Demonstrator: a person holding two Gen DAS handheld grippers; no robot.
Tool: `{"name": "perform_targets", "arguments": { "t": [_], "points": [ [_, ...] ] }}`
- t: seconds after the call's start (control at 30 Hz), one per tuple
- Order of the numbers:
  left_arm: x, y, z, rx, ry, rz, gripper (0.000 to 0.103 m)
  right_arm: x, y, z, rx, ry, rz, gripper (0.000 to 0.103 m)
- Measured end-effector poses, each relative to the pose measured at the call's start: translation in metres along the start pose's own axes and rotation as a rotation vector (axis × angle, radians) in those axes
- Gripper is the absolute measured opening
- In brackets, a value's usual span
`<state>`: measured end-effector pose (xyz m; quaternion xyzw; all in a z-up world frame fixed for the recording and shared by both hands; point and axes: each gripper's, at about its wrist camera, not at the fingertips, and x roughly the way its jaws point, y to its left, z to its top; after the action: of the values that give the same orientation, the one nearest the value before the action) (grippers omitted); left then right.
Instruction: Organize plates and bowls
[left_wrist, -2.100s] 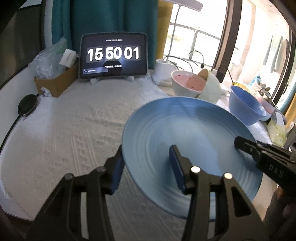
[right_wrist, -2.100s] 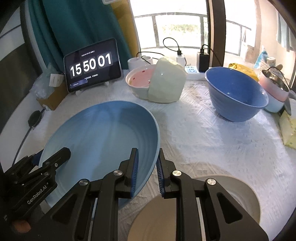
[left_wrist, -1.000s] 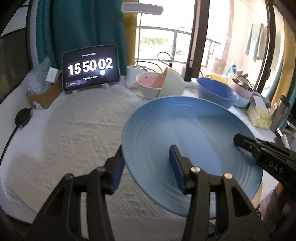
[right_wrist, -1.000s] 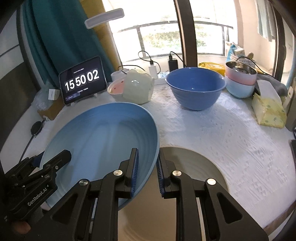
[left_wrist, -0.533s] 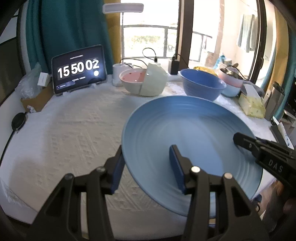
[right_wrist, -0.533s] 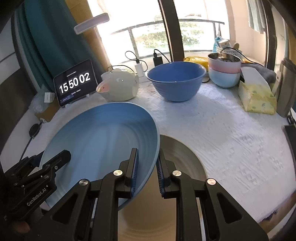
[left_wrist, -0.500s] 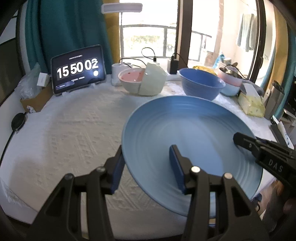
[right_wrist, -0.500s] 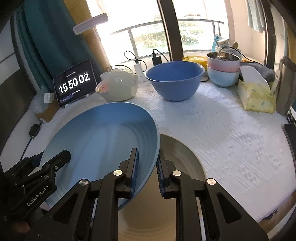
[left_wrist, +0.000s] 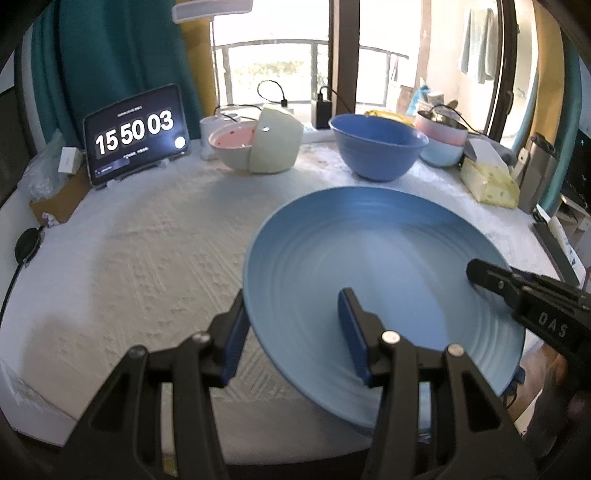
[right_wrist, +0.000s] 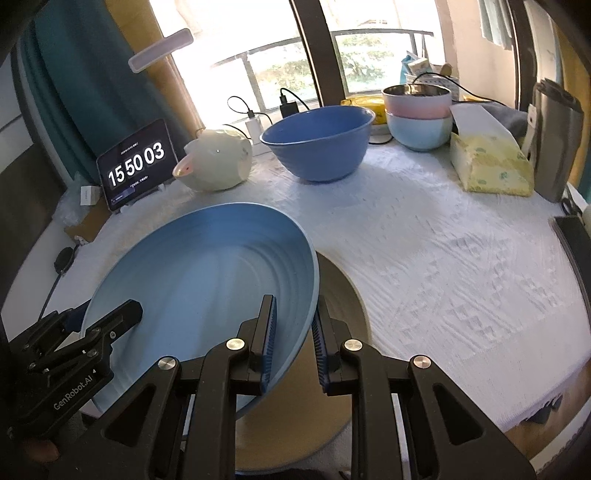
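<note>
Blue plate (left_wrist: 384, 280) is pinched at both rims by the left gripper (left_wrist: 295, 332) and right gripper (right_wrist: 293, 332). Next it should go down flat onto the tan plate (right_wrist: 340, 314).

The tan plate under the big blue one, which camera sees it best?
The right wrist view. There the tan plate lies on the white cloth, showing as a wide curve just past the blue plate, which both grippers hold over it. In the left wrist view the blue plate hides it, so no tan plate can be made out.
</note>
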<state>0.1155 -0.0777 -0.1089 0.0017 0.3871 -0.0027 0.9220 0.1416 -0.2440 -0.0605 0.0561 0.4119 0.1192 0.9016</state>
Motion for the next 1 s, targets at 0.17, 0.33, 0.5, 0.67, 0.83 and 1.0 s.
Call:
{"name": "perform_targets", "arguments": {
  "t": [0.17, 0.33, 0.5, 0.67, 0.83, 1.0],
  "points": [
    [0.006, -0.009, -0.009, 0.03, 0.038, -0.007, 0.05, -0.002, -0.009, -0.008, 0.019, 0.008, -0.005, 0.021],
    [0.011, -0.018, -0.016, 0.06, 0.074, -0.021, 0.05, -0.002, -0.019, -0.014, 0.044, 0.023, -0.009, 0.021],
    [0.017, -0.022, -0.02, 0.076, 0.113, -0.023, 0.05, 0.0, -0.022, -0.016, 0.051, 0.032, -0.014, 0.021],
    [0.016, -0.022, -0.022, 0.1, 0.108, -0.017, 0.05, 0.001, -0.025, -0.016, 0.067, 0.036, -0.002, 0.021],
    [0.015, -0.021, -0.023, 0.109, 0.108, -0.028, 0.05, 0.001, -0.025, -0.015, 0.062, 0.04, -0.006, 0.021],
    [0.013, -0.017, -0.022, 0.1, 0.102, -0.024, 0.05, -0.002, -0.019, -0.015, 0.017, 0.046, -0.035, 0.021]
  ]
}}
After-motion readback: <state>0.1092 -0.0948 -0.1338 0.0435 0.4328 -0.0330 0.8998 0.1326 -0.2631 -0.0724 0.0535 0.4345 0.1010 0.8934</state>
